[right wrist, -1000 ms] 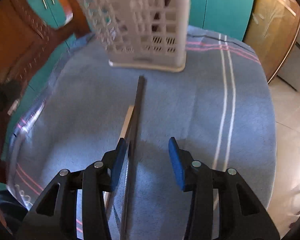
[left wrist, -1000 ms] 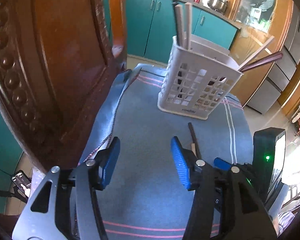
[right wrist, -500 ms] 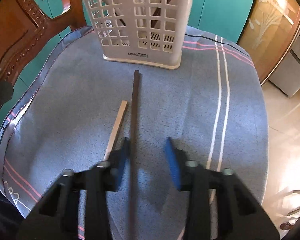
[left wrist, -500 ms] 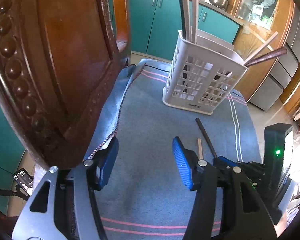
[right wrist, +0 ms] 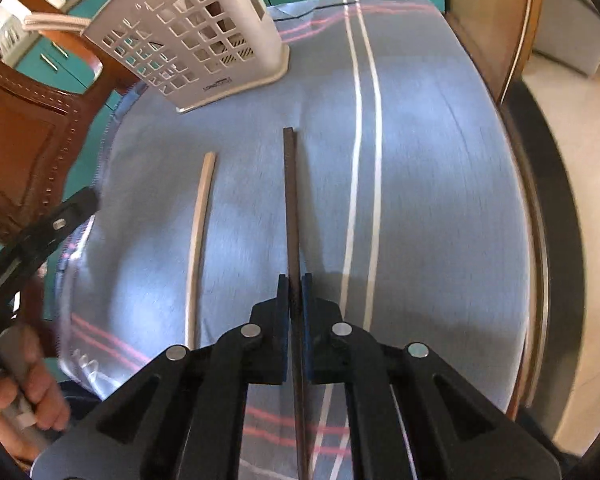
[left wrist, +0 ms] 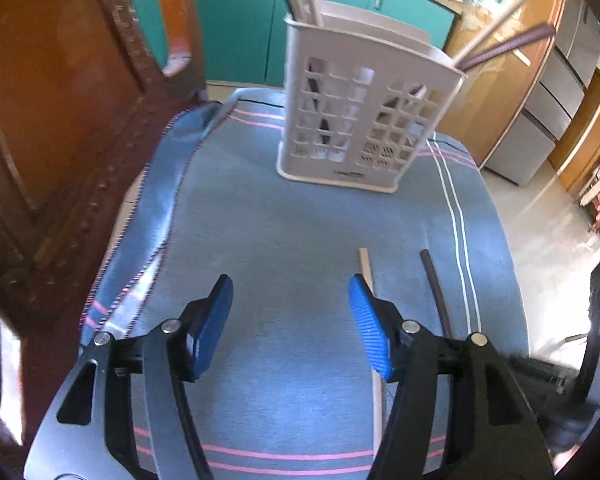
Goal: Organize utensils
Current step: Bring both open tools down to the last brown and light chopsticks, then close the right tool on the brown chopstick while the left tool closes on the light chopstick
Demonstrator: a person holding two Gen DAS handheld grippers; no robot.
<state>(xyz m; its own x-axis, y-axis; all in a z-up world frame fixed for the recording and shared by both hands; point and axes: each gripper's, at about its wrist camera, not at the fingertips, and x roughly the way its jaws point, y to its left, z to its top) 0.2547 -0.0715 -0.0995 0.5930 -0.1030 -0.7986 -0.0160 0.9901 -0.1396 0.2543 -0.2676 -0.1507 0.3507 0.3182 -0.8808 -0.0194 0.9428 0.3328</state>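
Observation:
A white slotted utensil basket (left wrist: 360, 120) stands at the far side of the blue cloth and holds several chopsticks; it also shows in the right wrist view (right wrist: 192, 36). My right gripper (right wrist: 295, 280) is shut on a dark chopstick (right wrist: 290, 184) that points toward the basket. The dark chopstick (left wrist: 434, 284) also shows in the left wrist view. A pale wooden chopstick (right wrist: 199, 232) lies on the cloth to its left. My left gripper (left wrist: 290, 304) is open and empty above the cloth, with the pale chopstick (left wrist: 366, 266) running under its right finger.
A carved wooden chair (left wrist: 60, 128) stands close along the left edge of the table. The blue striped cloth (right wrist: 420, 160) covers the tabletop. Teal cabinets (left wrist: 236, 16) and a fridge (left wrist: 540, 128) are behind.
My right gripper has closed on the dark chopstick and swung it to the right, apart from the pale one. My left gripper has shifted so the basket sits more centred ahead.

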